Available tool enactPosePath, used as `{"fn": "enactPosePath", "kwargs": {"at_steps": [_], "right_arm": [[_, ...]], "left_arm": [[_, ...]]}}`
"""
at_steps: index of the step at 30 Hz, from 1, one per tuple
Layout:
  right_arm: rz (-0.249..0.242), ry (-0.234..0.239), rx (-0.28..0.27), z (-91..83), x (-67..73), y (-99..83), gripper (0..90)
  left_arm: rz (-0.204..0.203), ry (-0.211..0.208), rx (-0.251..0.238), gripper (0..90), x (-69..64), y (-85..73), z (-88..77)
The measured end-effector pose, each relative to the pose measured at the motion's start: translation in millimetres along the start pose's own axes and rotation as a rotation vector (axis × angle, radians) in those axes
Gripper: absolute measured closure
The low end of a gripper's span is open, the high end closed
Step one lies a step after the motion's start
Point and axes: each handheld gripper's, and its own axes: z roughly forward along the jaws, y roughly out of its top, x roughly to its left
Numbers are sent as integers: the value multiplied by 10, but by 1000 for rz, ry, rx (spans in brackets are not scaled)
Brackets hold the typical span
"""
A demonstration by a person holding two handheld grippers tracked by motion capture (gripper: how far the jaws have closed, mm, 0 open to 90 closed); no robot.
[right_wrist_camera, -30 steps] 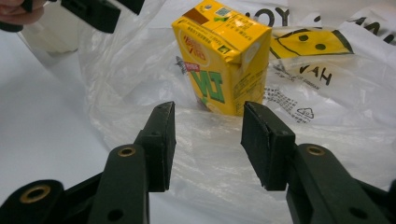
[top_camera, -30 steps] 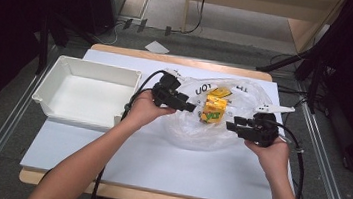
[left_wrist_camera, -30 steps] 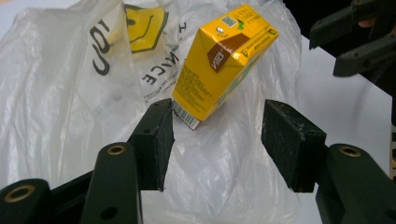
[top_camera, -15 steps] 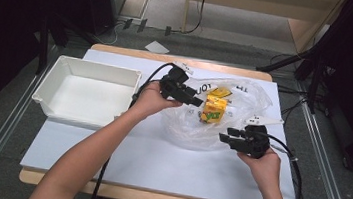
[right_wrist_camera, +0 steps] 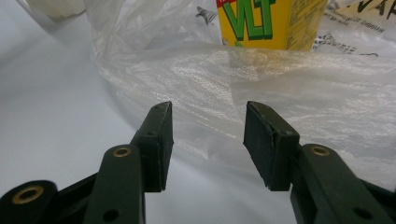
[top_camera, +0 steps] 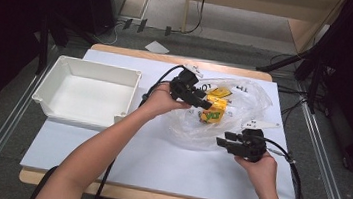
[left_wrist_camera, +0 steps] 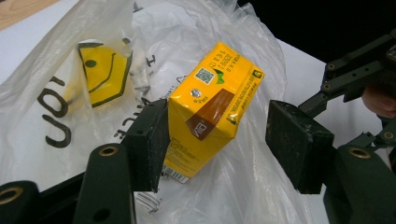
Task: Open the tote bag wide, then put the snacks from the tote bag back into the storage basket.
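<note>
The left hand-held gripper (left_wrist_camera: 215, 140) has just been opening, released around the yellow carton (left_wrist_camera: 210, 107), which lies on the plastic bag (top_camera: 222, 120). The right hand-held gripper (right_wrist_camera: 208, 140), also just opening, gapes empty at the bag's five o'clock edge. A white tray (top_camera: 48, 100) sits at nine o'clock on the pale counter (top_camera: 156, 167), grey floor around.

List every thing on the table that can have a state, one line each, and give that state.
Plastic bag: lying crumpled on the table, mouth open.
Yellow juice carton: inside the bag, tilted, between the left tool's jaws, one pad touching it, the other apart.
White bin: upright, nothing in it.
Left tool: open, jaws have just been opening.
Right tool: open at the bag's edge, nothing gripped.
</note>
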Motion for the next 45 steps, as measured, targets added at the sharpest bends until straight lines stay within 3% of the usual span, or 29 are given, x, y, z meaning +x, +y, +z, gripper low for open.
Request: {"fn": "enactPosePath", "kwargs": {"at_steps": [9, 15, 20, 29, 34, 45], "right_arm": [[9, 5, 10, 39, -26, -42, 522], [21, 3, 16, 53, -53, -69, 522], [24, -2, 25, 68, -66, -87, 522], [37, -2, 25, 65, -89, -120, 522], [39, -2, 27, 73, -95, -128, 525], [40, 7, 18, 69, -101, -132, 527]], "left_arm": [[19, 3, -5, 369, 50, -5, 150], [30, -19, -23, 348, 86, -19, 224], [98, -7, 22, 335, 52, 37, 329], [112, -33, 26, 338, 83, 25, 468], [93, -43, 16, 432, 108, 30, 467], [131, -20, 41, 479, 69, 39, 454]]}}
